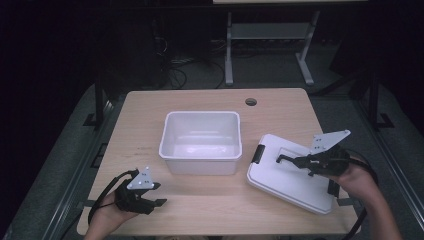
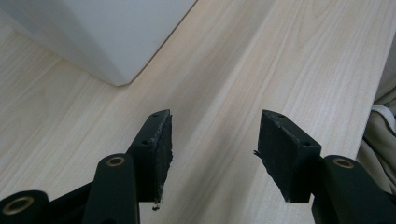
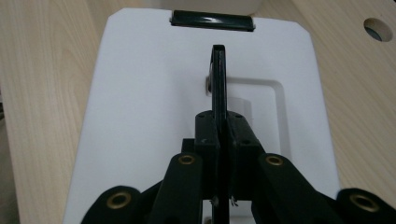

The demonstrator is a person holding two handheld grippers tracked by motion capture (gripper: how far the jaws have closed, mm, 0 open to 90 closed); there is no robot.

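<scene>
This looks like a lab or test room set up for recording, not a home. The tabletop (image 1: 150,125) is a plain pale-wood office desk with a round cable hole (image 1: 251,102) near its far edge, well beyond the jaws of both grippers. Past it the room is dark, with a grey carpeted floor (image 1: 270,70), a bundle of loose black cables (image 1: 175,65) lying on it, and the white metal legs of a second desk (image 1: 230,50). Dark metal frame posts (image 1: 98,100) stand at the left and right sides of the tabletop, like a mounting rig.
</scene>
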